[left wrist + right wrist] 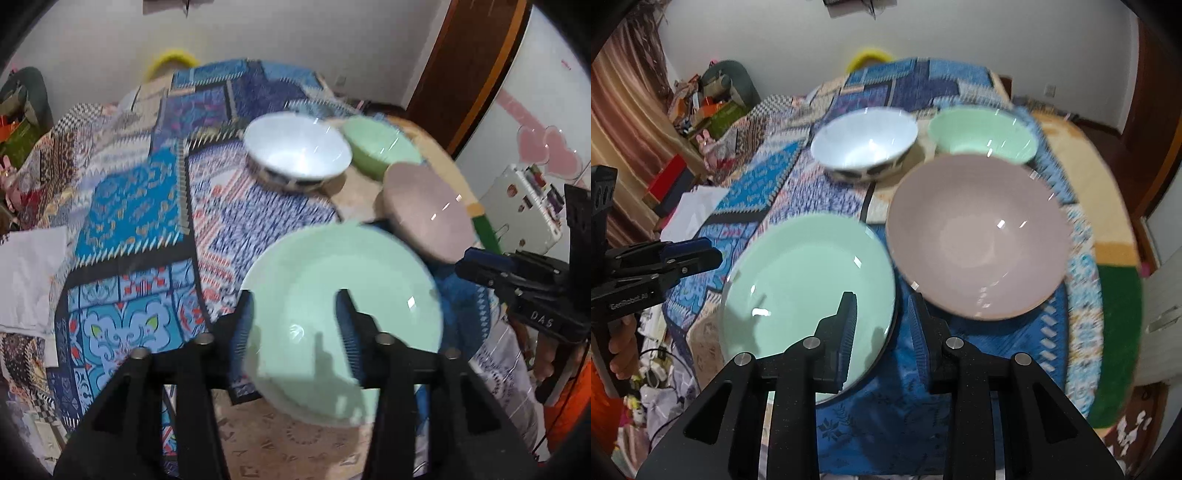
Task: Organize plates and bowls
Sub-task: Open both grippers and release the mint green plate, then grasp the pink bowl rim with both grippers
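Note:
A mint green plate [343,302] [809,280] lies at the near edge of the table. A pink plate [979,236] [428,210] lies to its right. Behind them stand a white bowl [299,147] [864,140] and a green bowl [380,144] [982,133]. My left gripper [295,325] is open, its fingers over the near part of the green plate; the plate's left rim lies between them. My right gripper [882,328] is open, hovering above the green plate's right rim, near the pink plate. The right gripper [517,280] also shows in the left wrist view, and the left gripper [665,258] in the right wrist view.
A patterned blue patchwork cloth [140,206] [886,406] covers the table. White paper [29,273] lies at the table's left side. Clutter and a chair [716,96] stand by the far left wall. A wooden door [469,66] is at the right.

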`<state>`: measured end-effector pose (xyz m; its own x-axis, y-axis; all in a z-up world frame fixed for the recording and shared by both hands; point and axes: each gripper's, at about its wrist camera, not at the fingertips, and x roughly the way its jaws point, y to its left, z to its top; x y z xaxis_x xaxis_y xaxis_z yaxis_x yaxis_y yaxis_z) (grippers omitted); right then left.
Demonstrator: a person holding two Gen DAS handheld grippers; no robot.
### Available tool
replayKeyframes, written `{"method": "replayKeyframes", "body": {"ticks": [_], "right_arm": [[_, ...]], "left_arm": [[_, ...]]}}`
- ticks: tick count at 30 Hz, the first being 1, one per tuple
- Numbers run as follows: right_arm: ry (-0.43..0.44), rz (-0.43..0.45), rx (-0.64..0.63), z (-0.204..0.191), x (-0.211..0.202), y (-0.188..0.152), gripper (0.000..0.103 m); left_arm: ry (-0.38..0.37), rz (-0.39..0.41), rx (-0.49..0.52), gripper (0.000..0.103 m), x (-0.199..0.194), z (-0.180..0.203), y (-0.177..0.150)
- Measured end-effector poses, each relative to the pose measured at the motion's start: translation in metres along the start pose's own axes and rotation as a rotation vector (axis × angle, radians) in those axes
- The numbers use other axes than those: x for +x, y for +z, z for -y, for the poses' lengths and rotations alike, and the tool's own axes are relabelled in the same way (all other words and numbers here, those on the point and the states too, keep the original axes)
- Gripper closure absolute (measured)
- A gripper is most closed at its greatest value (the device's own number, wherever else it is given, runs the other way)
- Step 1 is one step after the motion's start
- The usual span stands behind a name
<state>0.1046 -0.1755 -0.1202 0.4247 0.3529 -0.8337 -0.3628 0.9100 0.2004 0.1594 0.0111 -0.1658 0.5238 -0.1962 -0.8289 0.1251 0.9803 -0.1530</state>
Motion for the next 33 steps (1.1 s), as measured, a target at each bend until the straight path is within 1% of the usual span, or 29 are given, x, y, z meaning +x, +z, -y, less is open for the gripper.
{"method": "replayKeyframes", "body": {"ticks": [4,5,7,9,11,12,13,15,19,20,21,27,33], "right_arm": [[-0.019,0.052,-0.006,0.005,-0.016,0.007,0.075],[-0.028,0.067,-0.004,0.007,-0.020,0.009,0.074],[-0.047,0.097,0.005,0.014,-0.027,0.012,0.069],[-0.063,0.121,0.016,0.021,-0.032,0.015,0.061],[-0.086,0.142,0.027,0.029,-0.036,0.018,0.055],[-0.097,0.152,0.033,0.034,-0.038,0.019,0.052],[-0.110,0.160,0.038,0.039,-0.039,0.021,0.050],[-0.126,0.170,0.051,0.047,-0.040,0.022,0.043],[-0.158,0.173,0.087,0.067,-0.035,0.025,0.038],[-0.169,0.171,0.100,0.073,-0.033,0.025,0.034],[-0.177,0.169,0.107,0.077,-0.030,0.025,0.033],[-0.183,0.128,0.151,0.100,-0.005,0.024,0.033],[-0.170,0.097,0.160,0.109,0.010,0.020,0.033]], "left_arm": [[-0.018,0.048,0.014,0.040,-0.008,0.018,0.015],[-0.027,0.057,0.013,0.038,-0.009,0.022,0.019],[-0.045,0.068,0.017,0.036,-0.007,0.032,0.027],[-0.054,0.075,0.023,0.032,-0.005,0.039,0.033],[-0.055,0.080,0.035,0.026,0.001,0.048,0.041],[-0.055,0.082,0.042,0.025,0.005,0.052,0.044],[-0.056,0.082,0.047,0.025,0.008,0.054,0.047],[-0.062,0.073,0.058,0.025,0.018,0.061,0.053],[-0.068,0.039,0.063,0.024,0.043,0.070,0.062],[-0.066,0.031,0.063,0.024,0.048,0.072,0.063],[-0.063,0.020,0.064,0.024,0.057,0.074,0.066],[-0.055,-0.033,0.082,0.024,0.097,0.085,0.073],[-0.055,-0.075,0.070,0.024,0.128,0.090,0.078]]}}
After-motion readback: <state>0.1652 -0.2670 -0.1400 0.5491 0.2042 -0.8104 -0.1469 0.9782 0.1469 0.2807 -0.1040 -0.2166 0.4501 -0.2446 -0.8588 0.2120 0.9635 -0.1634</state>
